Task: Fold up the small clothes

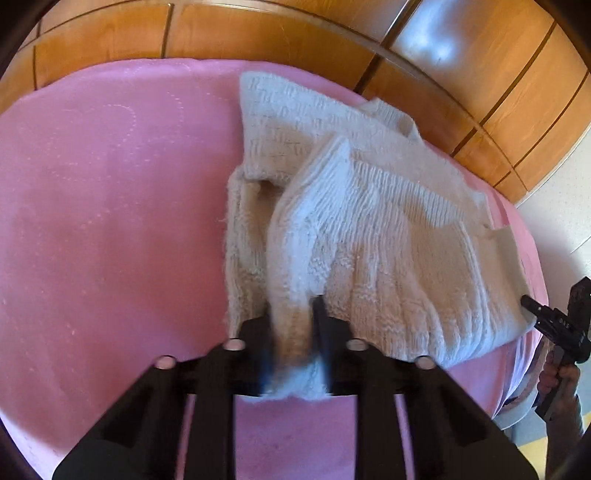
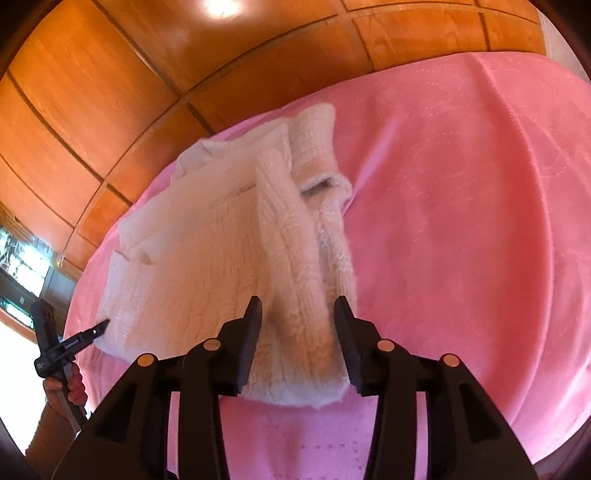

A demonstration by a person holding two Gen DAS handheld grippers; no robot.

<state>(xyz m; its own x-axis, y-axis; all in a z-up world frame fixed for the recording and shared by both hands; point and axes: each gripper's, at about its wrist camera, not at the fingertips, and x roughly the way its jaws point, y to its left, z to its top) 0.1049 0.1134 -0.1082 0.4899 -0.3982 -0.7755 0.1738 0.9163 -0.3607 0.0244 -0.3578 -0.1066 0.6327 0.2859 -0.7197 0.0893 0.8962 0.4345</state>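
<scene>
A cream knitted sweater point(image 1: 388, 236) lies partly folded on a pink cover point(image 1: 110, 221). In the left wrist view my left gripper point(image 1: 295, 314) is shut on a raised ridge of the knit at the near edge, and fabric bulges out below its fingers. My right gripper point(image 1: 527, 302) shows at the far right by the sweater's corner. In the right wrist view the sweater point(image 2: 207, 251) has a long ridge running between the fingers of my right gripper point(image 2: 297, 302), whose pads stand apart from the knit. My left gripper point(image 2: 103, 325) touches the sweater's left corner there.
Orange wooden panelled doors point(image 1: 258, 33) stand close behind the pink cover point(image 2: 461, 221). The cover drops off near the sweater's outer edge. A person's hand point(image 2: 70, 387) grips the left gripper's handle. A window point(image 2: 26, 273) shows at the far left.
</scene>
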